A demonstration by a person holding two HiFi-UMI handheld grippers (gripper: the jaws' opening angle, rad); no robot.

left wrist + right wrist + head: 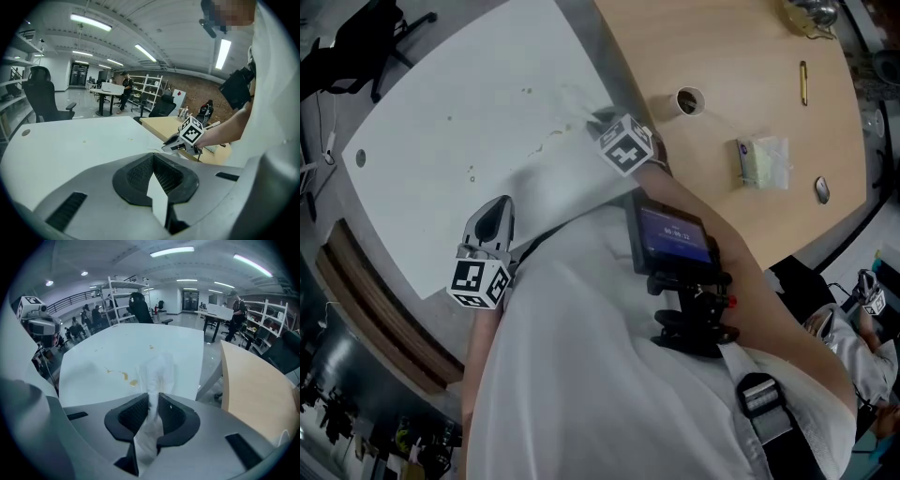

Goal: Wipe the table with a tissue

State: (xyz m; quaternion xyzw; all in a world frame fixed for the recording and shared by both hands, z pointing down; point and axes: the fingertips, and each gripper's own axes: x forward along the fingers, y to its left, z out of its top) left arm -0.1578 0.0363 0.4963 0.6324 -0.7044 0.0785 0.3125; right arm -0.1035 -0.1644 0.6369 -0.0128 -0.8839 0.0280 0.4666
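Stains (124, 376) on the white table (441, 122) show plainest in your right gripper view, near the tissue (157, 376) that your right gripper (153, 398) pinches over that table. Your left gripper (152, 158) is pressed together and empty. In the head view your sleeve (572, 187) hides the right jaws. A tissue pack (761, 159) lies on the wooden table (722, 56).

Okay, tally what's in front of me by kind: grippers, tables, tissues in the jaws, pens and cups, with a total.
Grippers: 2 (left gripper, right gripper)
Tables: 2 (white table, wooden table)
Tissue: 1
Pen: 1
Cup: 1
Total: 7
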